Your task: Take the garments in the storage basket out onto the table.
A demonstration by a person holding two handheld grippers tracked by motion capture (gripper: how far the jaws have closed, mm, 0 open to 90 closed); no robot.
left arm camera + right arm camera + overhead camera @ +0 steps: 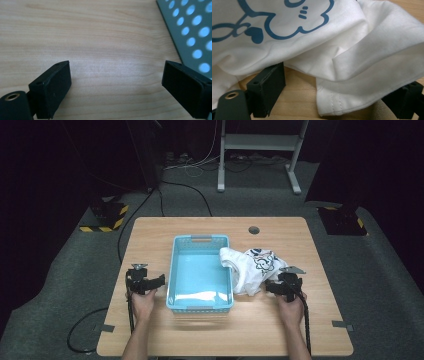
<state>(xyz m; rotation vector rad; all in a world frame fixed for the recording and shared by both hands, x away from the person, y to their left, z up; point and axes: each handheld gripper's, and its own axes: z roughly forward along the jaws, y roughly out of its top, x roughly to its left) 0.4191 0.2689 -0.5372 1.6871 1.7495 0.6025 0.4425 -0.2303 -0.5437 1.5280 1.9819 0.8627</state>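
wooden table (280, 330), rectangular, with a round hole (254, 230) near the far edge. light blue plastic basket (176, 270), perforated walls, lengthwise at table centre, nothing inside. white garment (252, 270) with blue cartoon print, crumpled just right of the basket, one fold draped over its right rim, remainder on the table. left gripper (159, 281), in the left hand (142, 302), low over bare wood just left of the basket; jaws wide apart, nothing between them. right gripper (267, 287), in the right hand (290, 307), at the garment's near right edge; jaws wide apart, hemmed cloth lying across and between them, not clamped.
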